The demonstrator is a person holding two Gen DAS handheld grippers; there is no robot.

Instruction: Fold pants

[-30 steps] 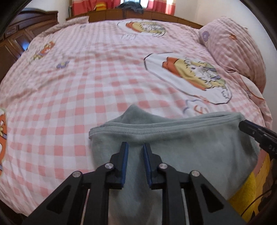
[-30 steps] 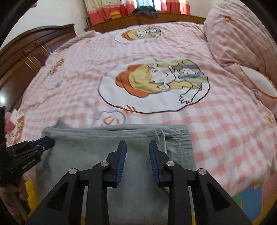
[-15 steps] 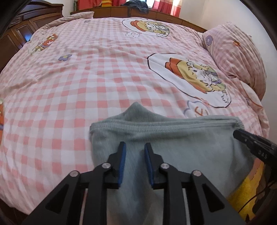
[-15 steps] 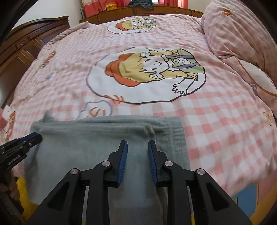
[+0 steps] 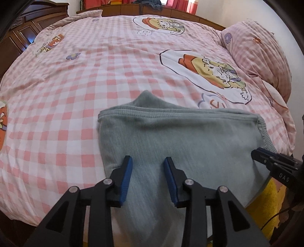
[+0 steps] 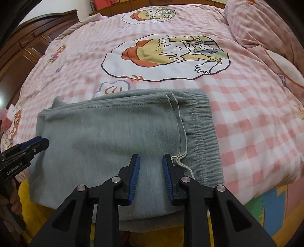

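While the folded grey pants [image 6: 114, 136] lie at the near edge of the pink checked bedspread [image 5: 79, 91], their elastic waistband [image 6: 205, 136] to the right, we hold both tools above them. Our left gripper [image 5: 148, 178] has its jaws apart, gripping nothing; so does our right gripper [image 6: 151, 174]. We read "GenRobot.AI" on the left gripper's side in the right view; "DAS" shows on the other.

Pink checked bedspread [image 5: 79, 106], dark wooden wardrobe [image 6: 22, 47], red curtains [image 5: 190, 5], white wall [image 5: 237, 11]
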